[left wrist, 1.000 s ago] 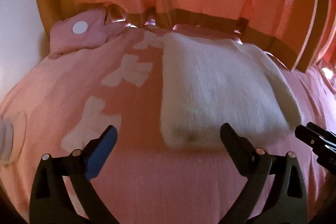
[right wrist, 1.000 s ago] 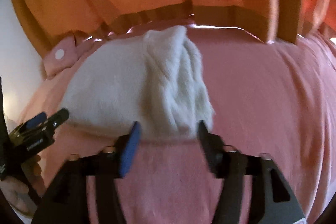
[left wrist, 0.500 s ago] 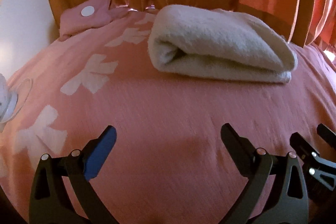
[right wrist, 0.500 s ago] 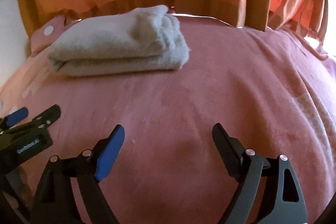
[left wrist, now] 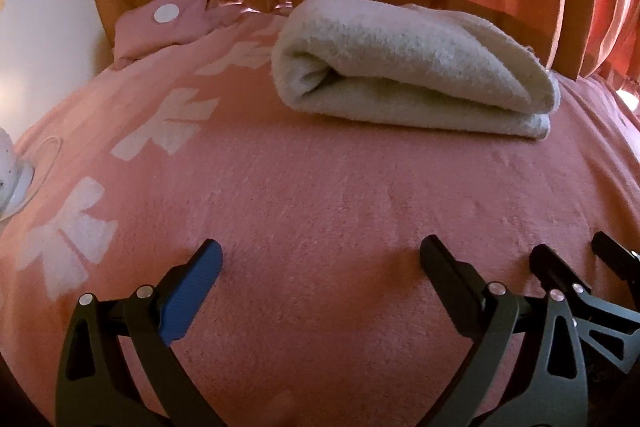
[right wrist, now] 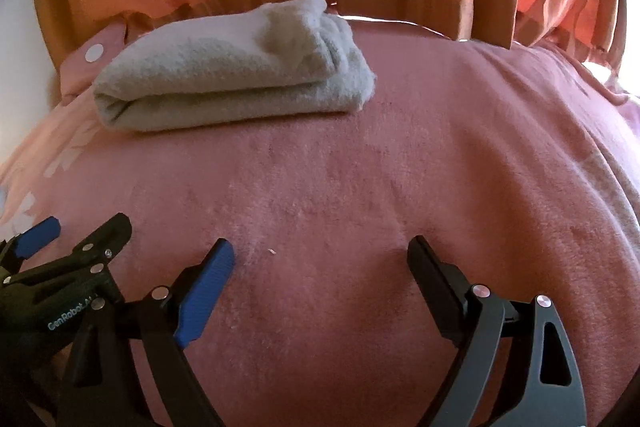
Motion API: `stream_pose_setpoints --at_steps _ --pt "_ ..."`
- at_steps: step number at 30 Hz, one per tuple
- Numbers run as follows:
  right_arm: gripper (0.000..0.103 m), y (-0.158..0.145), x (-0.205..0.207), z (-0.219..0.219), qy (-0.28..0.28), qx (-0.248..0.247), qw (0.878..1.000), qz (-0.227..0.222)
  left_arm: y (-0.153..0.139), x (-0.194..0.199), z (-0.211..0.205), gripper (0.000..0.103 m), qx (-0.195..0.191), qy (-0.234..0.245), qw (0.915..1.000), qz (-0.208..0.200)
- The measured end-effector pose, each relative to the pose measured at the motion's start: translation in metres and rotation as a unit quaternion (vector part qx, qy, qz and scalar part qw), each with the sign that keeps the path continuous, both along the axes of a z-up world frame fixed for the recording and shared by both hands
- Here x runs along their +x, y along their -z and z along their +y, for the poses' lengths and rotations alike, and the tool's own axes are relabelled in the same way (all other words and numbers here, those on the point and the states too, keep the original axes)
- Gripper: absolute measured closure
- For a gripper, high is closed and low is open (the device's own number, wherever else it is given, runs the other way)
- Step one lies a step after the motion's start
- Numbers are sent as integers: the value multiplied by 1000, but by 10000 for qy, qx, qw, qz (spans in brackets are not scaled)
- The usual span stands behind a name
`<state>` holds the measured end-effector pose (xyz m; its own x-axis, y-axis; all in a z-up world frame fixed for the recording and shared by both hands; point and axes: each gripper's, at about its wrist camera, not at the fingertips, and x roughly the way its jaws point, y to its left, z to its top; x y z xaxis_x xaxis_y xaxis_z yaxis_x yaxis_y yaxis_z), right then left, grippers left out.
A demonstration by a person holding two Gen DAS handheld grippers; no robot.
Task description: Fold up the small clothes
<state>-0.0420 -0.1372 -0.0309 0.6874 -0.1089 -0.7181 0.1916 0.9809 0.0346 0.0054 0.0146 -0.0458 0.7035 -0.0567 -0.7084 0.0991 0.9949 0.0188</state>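
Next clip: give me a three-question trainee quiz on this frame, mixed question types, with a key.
1. True or false: the folded white cloth lies on the pink blanket, held by neither gripper.
2. The left gripper is: A) shut on the cloth, B) open over bare blanket, C) out of view.
3. Fill in: in the right wrist view, the right gripper stands ____, with nothing between its fingers.

Key: 1 true; 2 B; 3 open.
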Motion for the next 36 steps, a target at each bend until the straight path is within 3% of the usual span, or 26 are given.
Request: stream_pose_setpoints --at_steps 15,36 --pt "17 1 0 4 64 -146 9999 -40 0 -2 -5 11 191 -46 9998 -81" --pt "17 2 2 3 100 -88 9999 -7 1 0 -4 12 172 -57 9998 -20"
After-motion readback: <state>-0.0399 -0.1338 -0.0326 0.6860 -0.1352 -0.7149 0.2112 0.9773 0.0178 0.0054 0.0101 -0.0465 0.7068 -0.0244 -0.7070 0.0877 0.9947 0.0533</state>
